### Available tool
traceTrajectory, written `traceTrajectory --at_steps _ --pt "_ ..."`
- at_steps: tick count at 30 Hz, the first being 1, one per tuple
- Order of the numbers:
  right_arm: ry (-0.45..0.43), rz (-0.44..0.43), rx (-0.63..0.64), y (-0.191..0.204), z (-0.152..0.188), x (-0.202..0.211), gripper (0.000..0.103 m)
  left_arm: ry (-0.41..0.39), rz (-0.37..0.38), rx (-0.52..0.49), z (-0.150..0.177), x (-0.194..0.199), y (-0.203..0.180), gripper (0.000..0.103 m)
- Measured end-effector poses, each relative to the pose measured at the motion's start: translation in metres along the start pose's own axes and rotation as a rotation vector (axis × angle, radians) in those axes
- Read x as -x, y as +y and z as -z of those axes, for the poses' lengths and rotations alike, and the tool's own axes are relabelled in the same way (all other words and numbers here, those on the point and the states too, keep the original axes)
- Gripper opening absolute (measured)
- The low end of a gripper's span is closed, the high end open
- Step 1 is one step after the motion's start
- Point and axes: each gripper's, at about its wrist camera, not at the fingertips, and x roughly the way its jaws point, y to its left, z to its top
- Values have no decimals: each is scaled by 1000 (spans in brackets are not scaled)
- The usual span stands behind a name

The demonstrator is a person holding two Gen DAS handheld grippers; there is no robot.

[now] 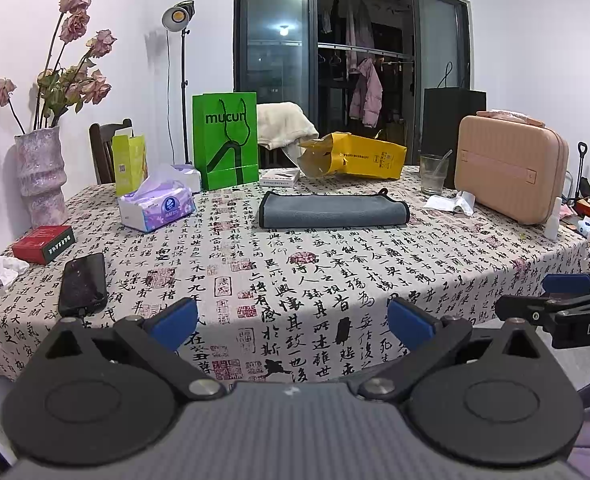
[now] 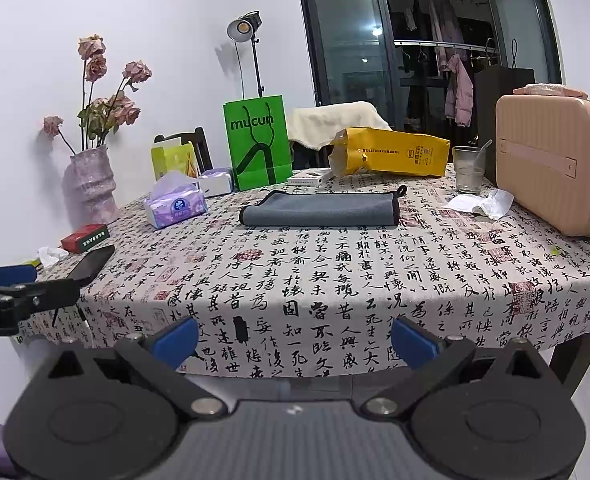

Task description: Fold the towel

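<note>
The worktop (image 1: pixel 335 264) wears a cream cloth printed with black calligraphy and red seal stamps, and on it lies a grey towel (image 1: pixel 333 210) edged in black. Toward the far edge are a bright green bag (image 1: pixel 225 140) with black lettering, a yellow bag (image 1: pixel 359 156) and a purple-and-white tissue pack (image 1: pixel 157 208); a pale pink case (image 1: pixel 511 168) sits at the right edge. Both tongs, left (image 1: pixel 293 322) and right (image 2: pixel 295 340), are black with blue pads.

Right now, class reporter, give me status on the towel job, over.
Both hand-held grippers, left and right, open, empty, short of the table. Grey towel lies folded mid-table. Nothing blocking the approach.
</note>
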Motion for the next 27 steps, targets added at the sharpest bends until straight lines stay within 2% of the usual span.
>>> traceTrajectory --at_steps 27 --pt "4 -4 -5 0 0 0 103 2 2 0 0 0 -1 103"
